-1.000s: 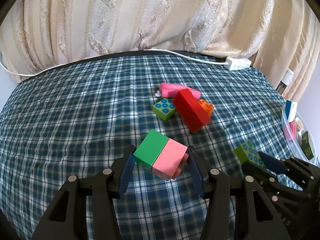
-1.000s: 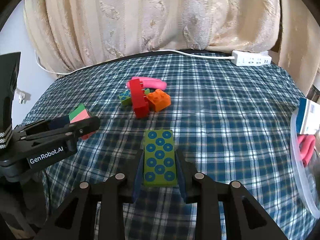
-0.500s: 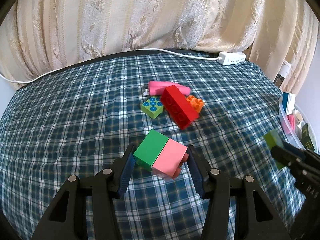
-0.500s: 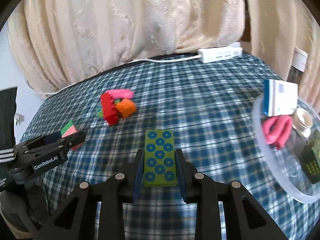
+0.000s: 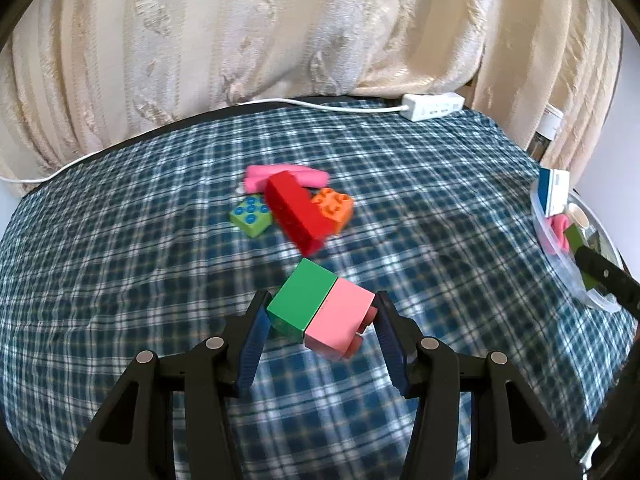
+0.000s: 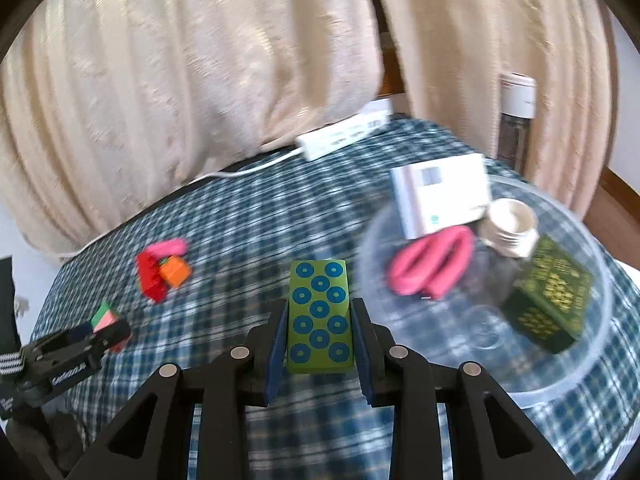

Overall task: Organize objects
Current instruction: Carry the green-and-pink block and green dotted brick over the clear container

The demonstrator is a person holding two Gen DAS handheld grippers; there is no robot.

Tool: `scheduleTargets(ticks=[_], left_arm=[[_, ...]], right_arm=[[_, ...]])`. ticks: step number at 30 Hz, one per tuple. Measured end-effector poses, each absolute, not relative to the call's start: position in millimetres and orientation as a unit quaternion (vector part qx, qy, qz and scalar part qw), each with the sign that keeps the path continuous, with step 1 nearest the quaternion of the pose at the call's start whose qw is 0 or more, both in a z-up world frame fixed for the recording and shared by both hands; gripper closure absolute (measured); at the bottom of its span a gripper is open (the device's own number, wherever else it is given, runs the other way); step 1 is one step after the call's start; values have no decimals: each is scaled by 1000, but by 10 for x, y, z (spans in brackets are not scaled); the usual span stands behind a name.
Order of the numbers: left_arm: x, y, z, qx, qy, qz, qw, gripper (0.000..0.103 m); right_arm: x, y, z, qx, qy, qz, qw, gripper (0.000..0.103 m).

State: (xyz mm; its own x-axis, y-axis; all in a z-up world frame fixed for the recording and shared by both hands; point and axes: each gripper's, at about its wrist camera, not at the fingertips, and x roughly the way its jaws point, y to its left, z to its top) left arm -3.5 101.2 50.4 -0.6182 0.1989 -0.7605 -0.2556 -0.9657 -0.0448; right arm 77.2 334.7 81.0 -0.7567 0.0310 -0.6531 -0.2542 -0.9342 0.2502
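My left gripper [image 5: 320,322] is shut on a joined green and pink brick [image 5: 320,310] and holds it above the checked cloth. My right gripper [image 6: 318,332] is shut on a long green brick with blue studs [image 6: 319,316], just left of a clear plastic bowl [image 6: 596,344]. Loose on the cloth lie a red brick [image 5: 298,210], an orange brick [image 5: 334,206], a small green brick [image 5: 251,216] and a pink piece [image 5: 286,174]. The right gripper shows at the right edge of the left wrist view [image 5: 600,270].
The bowl holds a white box [image 6: 440,192], a pink item [image 6: 432,266], a white cap [image 6: 510,226] and a dark green box [image 6: 548,300]. A white power strip [image 5: 434,106] and its cord lie along the table's far edge by the curtain. A bottle [image 6: 516,120] stands behind the bowl.
My right gripper has swung right with the long green brick, up to the clear bowl. My left gripper still holds the green and pink brick, its view turned slightly left.
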Motion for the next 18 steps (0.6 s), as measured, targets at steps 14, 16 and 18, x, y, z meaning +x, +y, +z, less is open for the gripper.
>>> scheduleTargets(ticks=[14, 16, 18], left_arm=[[134, 1595, 561, -416, 63, 893, 160, 50], [153, 1683, 564, -416, 68, 892, 163, 50], [170, 1767, 561, -417, 73, 891, 167, 50]], right_arm=[[903, 3909, 688, -328, 176, 920, 121, 71], [898, 3937, 655, -330, 171, 920, 124, 71], [885, 3969, 616, -334, 170, 919, 124, 71]])
